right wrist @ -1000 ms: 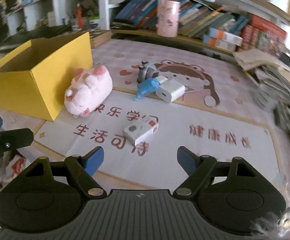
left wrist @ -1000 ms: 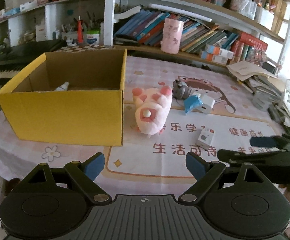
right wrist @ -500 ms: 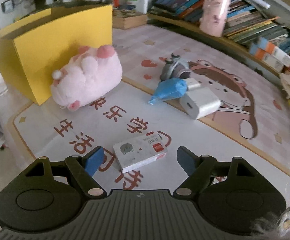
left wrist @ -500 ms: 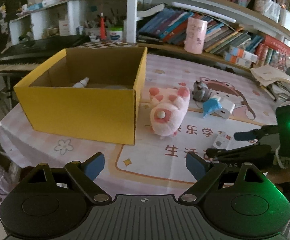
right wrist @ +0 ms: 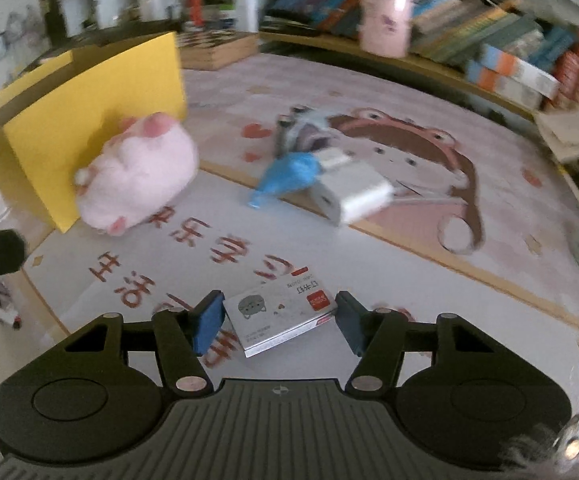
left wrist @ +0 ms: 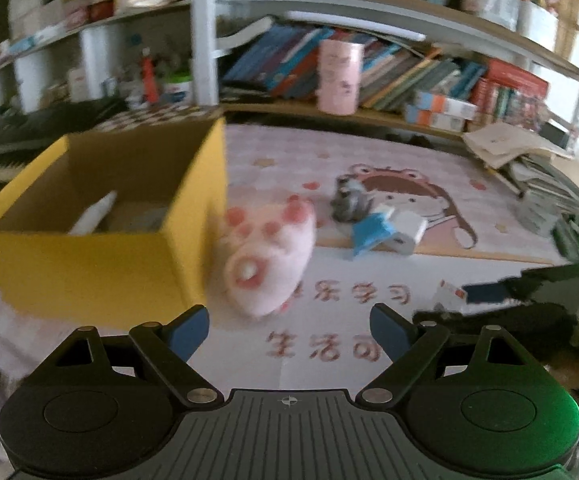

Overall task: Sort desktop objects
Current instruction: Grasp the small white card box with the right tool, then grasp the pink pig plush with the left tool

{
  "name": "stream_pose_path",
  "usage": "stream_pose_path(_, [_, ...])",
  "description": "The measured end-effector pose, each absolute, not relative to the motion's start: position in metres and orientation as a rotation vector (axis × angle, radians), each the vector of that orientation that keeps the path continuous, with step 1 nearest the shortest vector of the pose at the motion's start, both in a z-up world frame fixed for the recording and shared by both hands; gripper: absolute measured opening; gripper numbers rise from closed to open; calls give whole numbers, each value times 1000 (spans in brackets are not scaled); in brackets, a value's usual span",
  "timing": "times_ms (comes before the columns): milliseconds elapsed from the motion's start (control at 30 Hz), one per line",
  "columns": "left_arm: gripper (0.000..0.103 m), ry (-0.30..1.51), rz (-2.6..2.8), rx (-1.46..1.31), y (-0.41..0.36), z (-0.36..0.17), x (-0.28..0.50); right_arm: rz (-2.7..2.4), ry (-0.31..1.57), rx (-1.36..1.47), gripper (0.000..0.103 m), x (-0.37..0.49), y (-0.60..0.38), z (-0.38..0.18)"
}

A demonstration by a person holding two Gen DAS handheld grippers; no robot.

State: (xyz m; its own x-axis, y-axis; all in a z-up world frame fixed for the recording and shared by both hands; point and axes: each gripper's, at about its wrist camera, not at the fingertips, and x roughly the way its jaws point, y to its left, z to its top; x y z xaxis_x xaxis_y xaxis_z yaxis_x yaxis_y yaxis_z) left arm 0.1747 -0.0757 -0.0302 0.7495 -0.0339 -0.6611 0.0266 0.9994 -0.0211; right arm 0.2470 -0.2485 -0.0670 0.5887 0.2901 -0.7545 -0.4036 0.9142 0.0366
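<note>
My right gripper [right wrist: 279, 322] is open, its blue pads on either side of a small white staple box [right wrist: 280, 314] lying on the mat; they do not visibly touch it. My left gripper [left wrist: 289, 334] is open and empty, low in front of a pink plush pig [left wrist: 269, 258] that leans against the yellow cardboard box [left wrist: 89, 268]. The pig [right wrist: 137, 172] and the box [right wrist: 89, 120] also show in the right wrist view. A white charger [right wrist: 353, 196], a blue plastic piece [right wrist: 285, 178] and a grey toy [right wrist: 301, 132] lie together mid-table. The right gripper [left wrist: 485, 302] shows at the right of the left wrist view.
A white bottle [left wrist: 93, 212] lies inside the yellow box. A pink cup [left wrist: 339, 76] stands at the back before shelves of books [left wrist: 409, 76]. A stack of papers and books [left wrist: 529, 164] lies at the right. A printed mat [right wrist: 369, 248] covers the table.
My right gripper has moved forward and down, so the staple box now sits between its pads. My left gripper has moved closer to the pig and the yellow box.
</note>
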Motion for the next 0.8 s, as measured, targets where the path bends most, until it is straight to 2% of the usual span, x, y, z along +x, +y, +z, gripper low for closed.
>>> stream_pose_path(300, [90,728,21,265,-107,-55,237,306,859,-65,58,229,-285,-57])
stream_pose_path(800, [88,753,87,479,-125,-93,284,292,848,-31,58,221,-289,-50])
